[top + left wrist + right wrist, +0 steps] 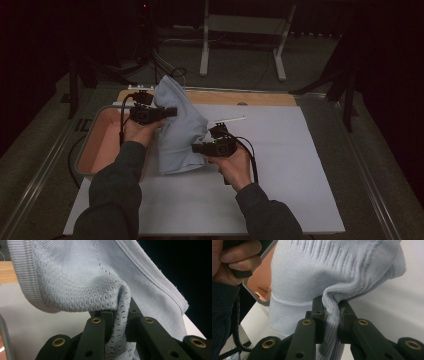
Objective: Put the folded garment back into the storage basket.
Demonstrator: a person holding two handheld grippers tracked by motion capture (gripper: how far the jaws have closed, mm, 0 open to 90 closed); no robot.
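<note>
A pale blue knitted garment (177, 125) hangs lifted above the white mat (280, 165), bunched between both hands. My left gripper (170, 112) is shut on a fold of its openwork knit near the upper left; up close the fabric (75, 277) is pinched between the black jaws of that gripper (120, 315). My right gripper (197, 148) is shut on the garment's lower right side. In the right gripper view a ribbed fold (332, 270) is squeezed between this gripper's (331, 308) jaws, and the hem droops below.
A pink tray (100, 142) with a grey rim sits at the table's left, under my left forearm. A wooden strip (240, 98) borders the mat's far edge. A white frame stand (245, 30) rises on the floor beyond the table.
</note>
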